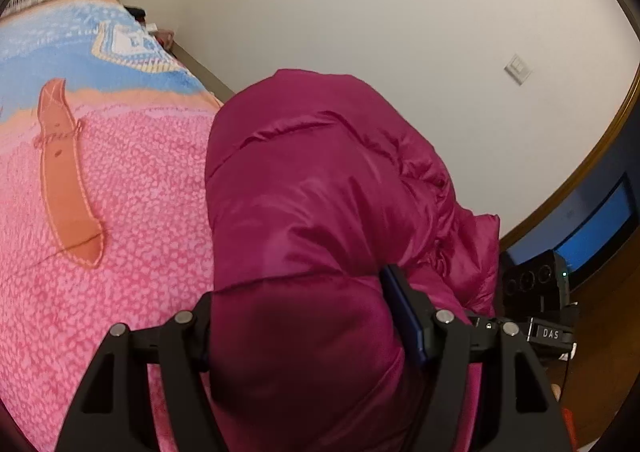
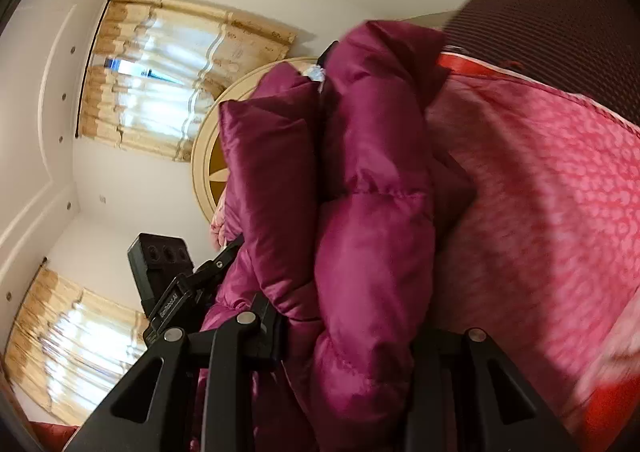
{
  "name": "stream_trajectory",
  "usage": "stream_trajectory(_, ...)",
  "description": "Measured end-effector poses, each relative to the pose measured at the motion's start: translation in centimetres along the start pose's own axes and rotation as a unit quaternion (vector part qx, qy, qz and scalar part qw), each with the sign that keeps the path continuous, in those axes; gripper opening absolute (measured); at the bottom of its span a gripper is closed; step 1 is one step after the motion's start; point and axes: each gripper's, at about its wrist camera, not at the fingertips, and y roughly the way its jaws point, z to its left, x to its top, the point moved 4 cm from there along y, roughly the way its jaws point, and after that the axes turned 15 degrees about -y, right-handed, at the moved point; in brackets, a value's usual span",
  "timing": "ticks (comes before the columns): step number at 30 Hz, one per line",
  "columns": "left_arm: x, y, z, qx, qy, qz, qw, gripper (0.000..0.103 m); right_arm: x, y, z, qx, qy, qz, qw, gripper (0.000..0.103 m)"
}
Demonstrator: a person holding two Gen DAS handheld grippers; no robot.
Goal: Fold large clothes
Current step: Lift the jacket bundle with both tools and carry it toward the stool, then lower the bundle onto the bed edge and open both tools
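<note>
A magenta puffer jacket [image 1: 320,192] is bunched up and lifted over a pink patterned blanket [image 1: 100,232] on the bed. My left gripper [image 1: 304,328] is shut on a thick padded fold of the jacket, which bulges between its black fingers [image 1: 404,312] and hides the left pad. In the right wrist view my right gripper [image 2: 340,340] is shut on another bulky fold of the jacket [image 2: 360,192], with the blanket [image 2: 540,192] to its right. The other gripper [image 2: 180,292] shows at the left, against the jacket.
A white wall with a switch plate [image 1: 518,69] stands behind the bed. A dark screen [image 1: 600,228] sits low right. A round cream headboard [image 2: 216,140] and gold curtains [image 2: 160,64] show in the right wrist view.
</note>
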Motion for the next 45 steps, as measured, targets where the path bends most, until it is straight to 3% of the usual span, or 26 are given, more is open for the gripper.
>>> stream_trajectory(3,-0.8,1.1,-0.4,0.044,0.019,-0.016,0.9987,0.079,-0.1,0.1,-1.5,0.004,0.021,-0.006,1.0,0.029)
stream_trajectory(6,-1.2,1.1,-0.5,0.058,0.013,-0.017,0.9981,0.083,-0.5,-0.7,0.0,-0.002,0.022,-0.017,1.0,0.032)
stream_trajectory(10,-1.4,-0.3,-0.6,0.048,0.016,-0.017,0.9986,0.083,-0.8,-3.8,2.4,-0.063,-0.011,-0.024,0.998,0.041)
stream_trajectory(14,-1.8,-1.2,-0.5,0.043,0.015,-0.021,0.9987,0.083,-0.3,-9.1,7.3,-0.164,-0.105,-0.066,0.979,0.043)
stream_trajectory(16,-1.9,-1.8,-0.5,0.045,0.013,-0.024,0.9986,0.083,0.6,-9.6,9.7,-0.157,-0.133,-0.075,0.976,0.044)
stream_trajectory(19,-1.3,-1.0,-0.5,0.051,0.013,-0.029,0.9982,0.083,2.4,-8.5,11.0,-0.183,-0.162,-0.067,0.967,0.054)
stream_trajectory(21,-1.0,-1.0,-0.5,0.058,0.018,-0.035,0.9976,0.083,3.8,-6.4,10.8,-0.207,-0.178,-0.046,0.961,0.055)
stream_trajectory(24,-1.1,-0.4,-1.3,0.071,0.025,-0.043,0.9962,0.085,5.3,-2.8,9.7,-0.21,-0.175,-0.002,0.962,0.055)
stream_trajectory(25,-1.1,-0.3,-1.3,0.074,0.027,-0.045,0.9959,0.085,5.4,-2.0,9.7,-0.216,-0.184,0.006,0.959,0.051)
stream_trajectory(26,-1.2,-0.2,-1.3,0.078,0.03,-0.046,0.9955,0.086,5.3,-1.5,9.7,-0.231,-0.201,0.013,0.952,0.024)
stream_trajectory(27,-1.2,-0.1,-1.4,0.078,0.031,-0.047,0.9954,0.086,5.1,-1.3,9.5,-0.253,-0.217,0.02,0.942,0.011)
stream_trajectory(32,-1.0,0.7,-1.1,0.077,0.033,-0.045,0.9955,0.092,4.3,-4.5,8.2,-0.293,-0.188,-0.038,0.937,0.004)
stream_trajectory(38,-1.4,1.6,-2.0,0.099,0.052,-0.033,0.9932,0.1,1.2,-4.1,4.2,-0.327,-0.135,-0.045,0.934,0.004)
stream_trajectory(40,-1.5,1.8,-2.1,0.1,0.055,-0.027,0.993,0.102,0.6,-4.0,3.1,-0.355,-0.126,-0.049,0.925,0.004)
stream_trajectory(41,-1.6,1.9,-2.0,0.103,0.057,-0.026,0.9926,0.103,0.5,-3.9,2.1,-0.393,-0.121,-0.043,0.911,0.003)
stream_trajectory(42,-1.6,1.9,-1.8,0.103,0.056,-0.026,0.9928,0.103,0.4,-4.0,1.1,-0.389,-0.093,-0.034,0.916,0.0)
stream_trajectory(43,-1.5,1.8,-1.6,0.098,0.048,-0.022,0.9938,0.103,0.5,-4.7,0.6,-0.363,-0.069,-0.059,0.927,0.0)
stream_trajectory(45,-1.3,1.6,-1.2,0.087,0.036,-0.016,0.9954,0.103,0.4,-6.0,1.0,-0.349,-0.069,-0.076,0.932,0.0)
